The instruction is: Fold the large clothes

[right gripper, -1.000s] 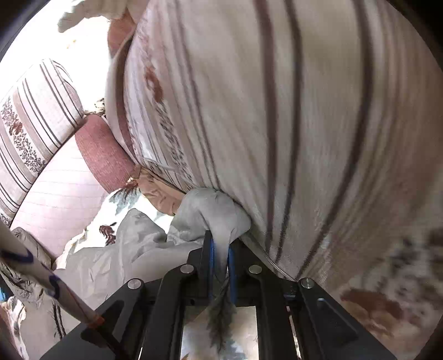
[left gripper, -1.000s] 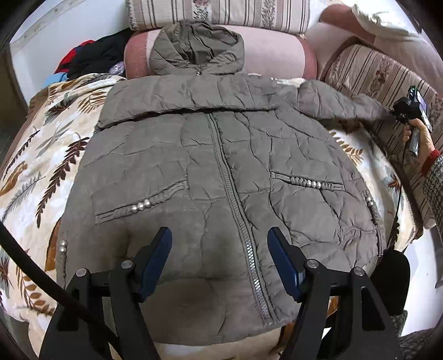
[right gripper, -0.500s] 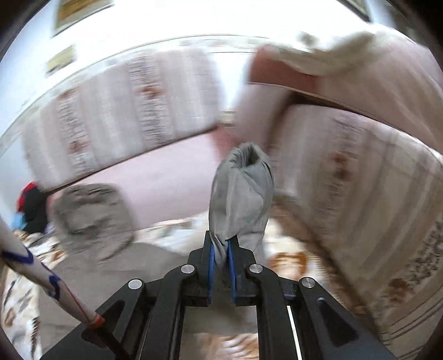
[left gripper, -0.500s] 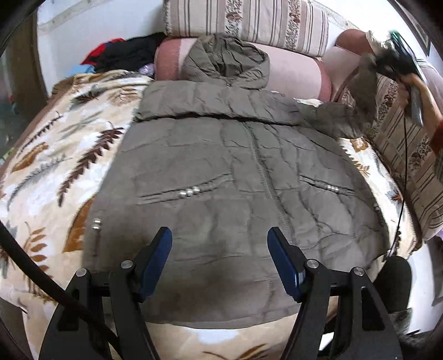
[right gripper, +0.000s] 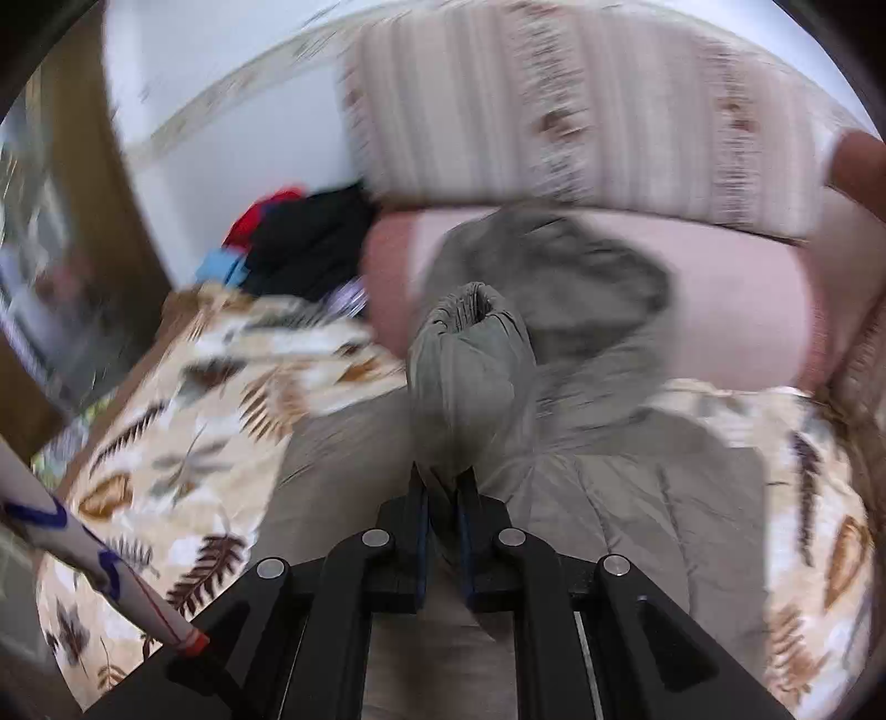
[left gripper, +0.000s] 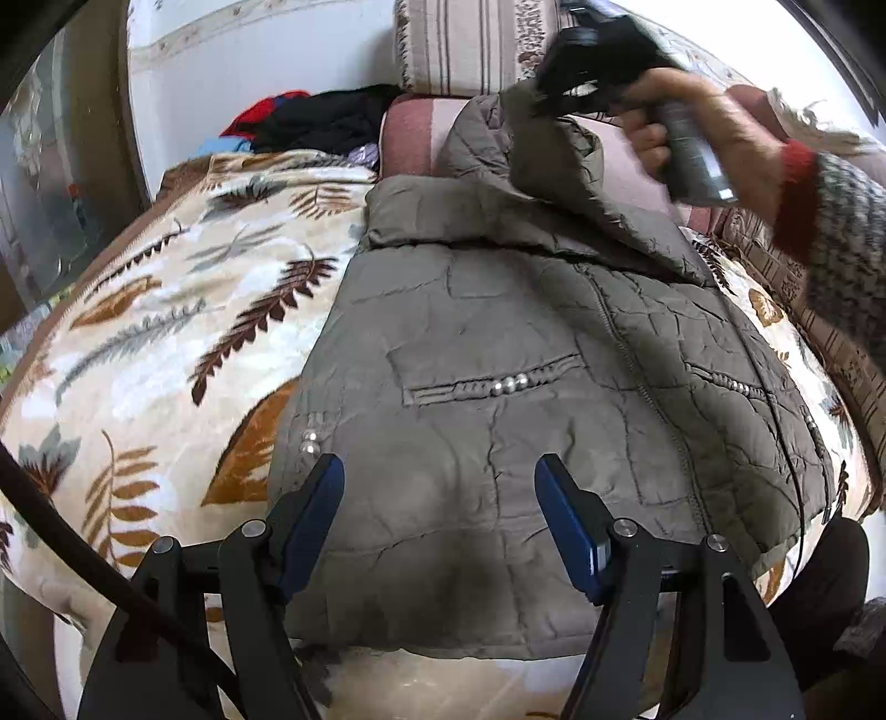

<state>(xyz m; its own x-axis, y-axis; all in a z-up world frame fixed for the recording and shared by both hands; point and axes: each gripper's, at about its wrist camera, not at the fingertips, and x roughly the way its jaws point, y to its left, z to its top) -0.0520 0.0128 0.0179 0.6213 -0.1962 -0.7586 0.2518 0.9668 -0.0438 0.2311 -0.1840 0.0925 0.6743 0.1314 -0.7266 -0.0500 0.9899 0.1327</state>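
A large olive-grey quilted hooded jacket [left gripper: 526, 354] lies front up on a leaf-patterned blanket [left gripper: 183, 332], hood [left gripper: 482, 138] toward the sofa back. My left gripper [left gripper: 440, 498] is open and empty, hovering over the jacket's hem. My right gripper [right gripper: 443, 493] is shut on the jacket's sleeve cuff [right gripper: 470, 360] and holds it lifted over the jacket's upper chest. In the left wrist view the right gripper [left gripper: 598, 61] and the hand holding it show at the top right, with the sleeve [left gripper: 587, 188] hanging from it across the collar.
A striped cushion [left gripper: 476, 50] and a pink bolster [left gripper: 410, 138] stand behind the hood. A heap of black, red and blue clothes [left gripper: 315, 122] lies at the back left. A striped sofa arm [left gripper: 847, 354] borders the right side.
My right gripper has carried the sleeve from the right sofa arm up and leftward, over the jacket's chest. My left gripper has shifted left along the hem and stays open.
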